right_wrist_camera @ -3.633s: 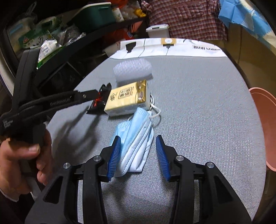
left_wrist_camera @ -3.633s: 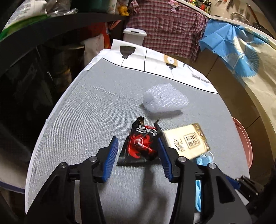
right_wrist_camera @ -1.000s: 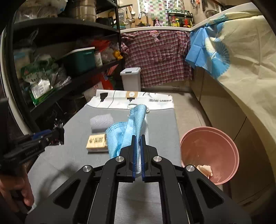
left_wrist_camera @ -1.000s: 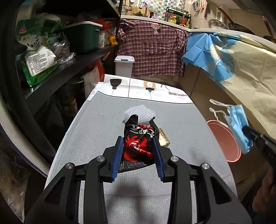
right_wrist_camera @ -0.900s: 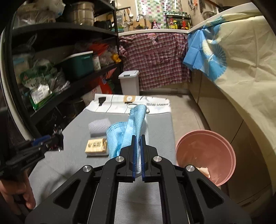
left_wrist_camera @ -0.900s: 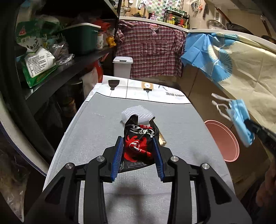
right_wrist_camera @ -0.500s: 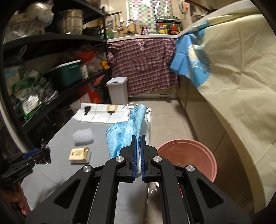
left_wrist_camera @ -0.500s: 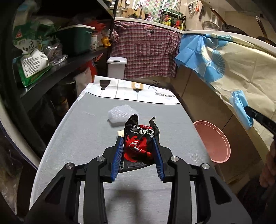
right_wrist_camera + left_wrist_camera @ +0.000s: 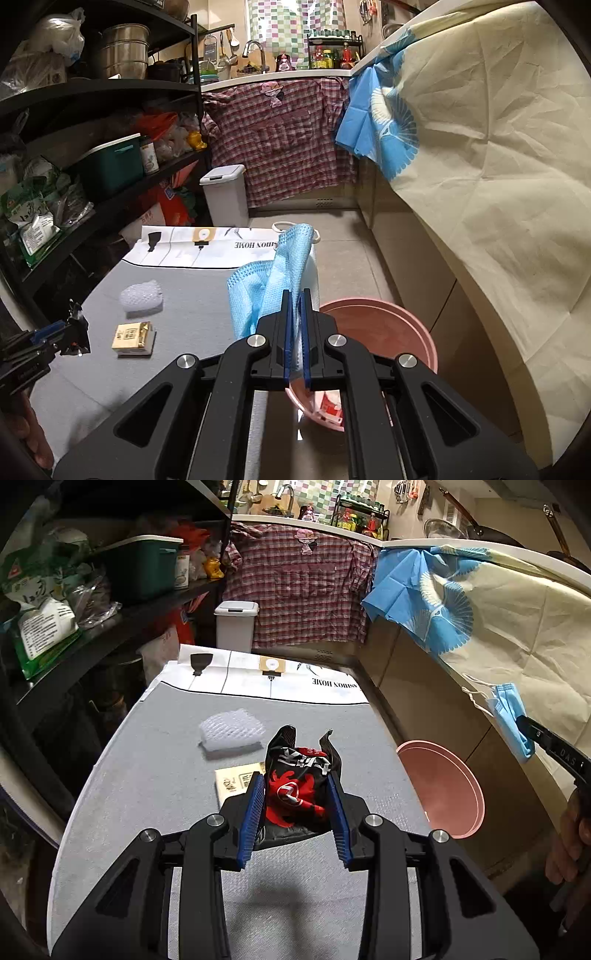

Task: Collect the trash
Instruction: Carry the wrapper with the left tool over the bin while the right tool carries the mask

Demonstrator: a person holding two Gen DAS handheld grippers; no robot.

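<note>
The right gripper (image 9: 294, 325), fingers pinched on the blue mask (image 9: 266, 284), hangs nearer the pink basin (image 9: 384, 321) below-right of the counter (image 9: 155, 768) than the left gripper (image 9: 295, 805), clamping the snack wrapper (image 9: 299, 782).

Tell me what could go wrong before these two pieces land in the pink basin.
The blue face mask is limp and pinched by one edge in the right gripper; released, it might drape over the pink basin rim. The left gripper holds the crumpled black-and-red wrapper over the grey table, apart from the basin, so it could slip early.
</note>
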